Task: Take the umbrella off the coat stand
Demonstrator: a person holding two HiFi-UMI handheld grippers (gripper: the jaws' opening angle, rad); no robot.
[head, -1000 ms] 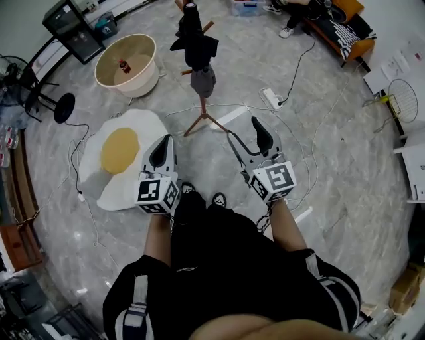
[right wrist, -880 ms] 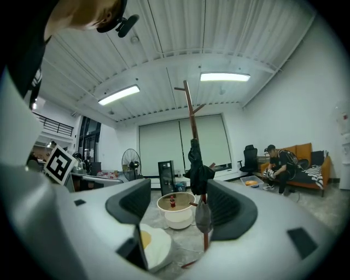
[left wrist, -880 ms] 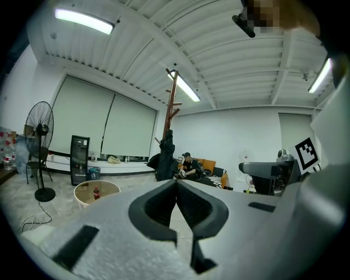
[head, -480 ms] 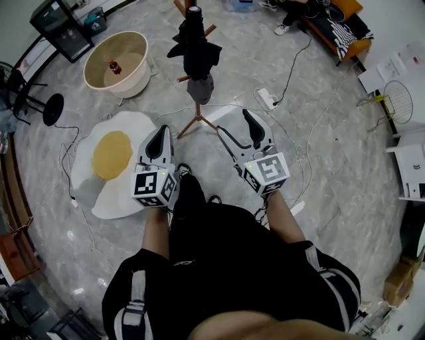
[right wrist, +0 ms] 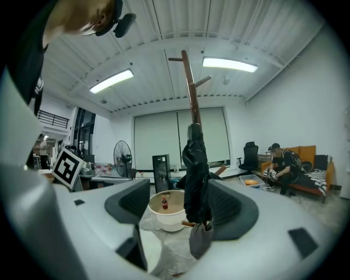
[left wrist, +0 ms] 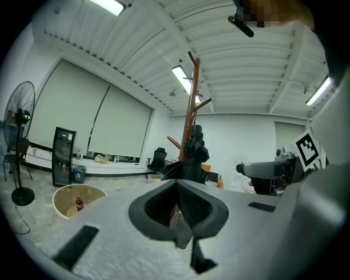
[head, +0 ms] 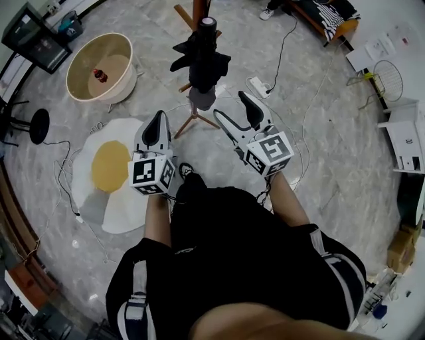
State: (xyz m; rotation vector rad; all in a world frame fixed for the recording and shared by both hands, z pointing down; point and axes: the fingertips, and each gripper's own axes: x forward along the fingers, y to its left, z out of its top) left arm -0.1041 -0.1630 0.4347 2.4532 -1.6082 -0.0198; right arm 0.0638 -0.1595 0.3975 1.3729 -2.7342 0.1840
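Note:
A black folded umbrella (head: 201, 56) hangs on the brown wooden coat stand (head: 196, 9), and a grey pouch (head: 202, 99) hangs just under it. My right gripper (head: 234, 113) is open and points at the umbrella from a short way off. In the right gripper view the umbrella (right wrist: 196, 175) shows between the two spread fingers but farther ahead, untouched. My left gripper (head: 159, 119) is shut and empty, to the left of the stand. The left gripper view shows the umbrella (left wrist: 194, 158) and stand (left wrist: 192, 93) ahead, above the closed pads.
A cream tub (head: 123, 46) with a red-capped bottle in it stands at the far left. On the floor lie a fried-egg rug (head: 109, 166) to the left and a power strip (head: 257, 86) with cables to the right. A person (right wrist: 284, 167) sits on a sofa far right.
I have walked forward, and both grippers have come closer to the coat stand. The umbrella now sits nearer and larger in the head view.

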